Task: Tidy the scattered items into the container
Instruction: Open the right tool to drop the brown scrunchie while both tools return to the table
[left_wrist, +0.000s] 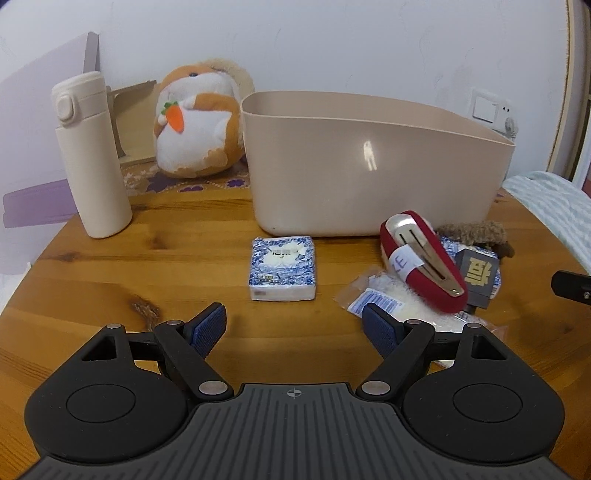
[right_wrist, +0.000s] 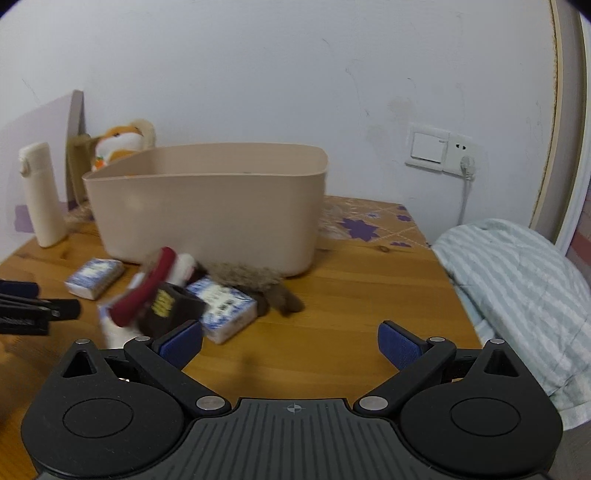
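Scattered items are seen on the wooden counter (left_wrist: 110, 266) in front of a beige container (left_wrist: 369, 177), which stands upright near the back of the counter and whose inside is hidden from both views. A blue-and-white tissue pack (left_wrist: 282, 267) lies flat by itself, just in front of the container's left part. To its right a pile is gathered close to the container's front wall: a red hair clip (left_wrist: 424, 258) with a metal bar and a white label is tilted on top of a clear packet (left_wrist: 376, 302) with a barcode, a dark box (left_wrist: 478, 280) with gold lettering is set beside it, a second tissue pack (right_wrist: 225, 308) is partly covered, and a brown fluffy piece (left_wrist: 476, 230) lies behind, next to the container.

The left hand-held gripper (left_wrist: 295, 328) is held low over the counter with its jaws spread wide and nothing between them; the lone tissue pack lies just beyond its blue pads (left_wrist: 210, 328). The right hand-held gripper (right_wrist: 290, 343) is likewise held with jaws apart and empty, above bare wood to the right of the pile.

Further out, a cream flask (left_wrist: 88, 155) stands upright at the left, and an orange-and-white plush toy (left_wrist: 199, 122) holding a carrot sits behind the container's left end. A wall socket (right_wrist: 439, 149) is fixed behind, and striped bedding (right_wrist: 517, 288) is seen at the counter's right edge.
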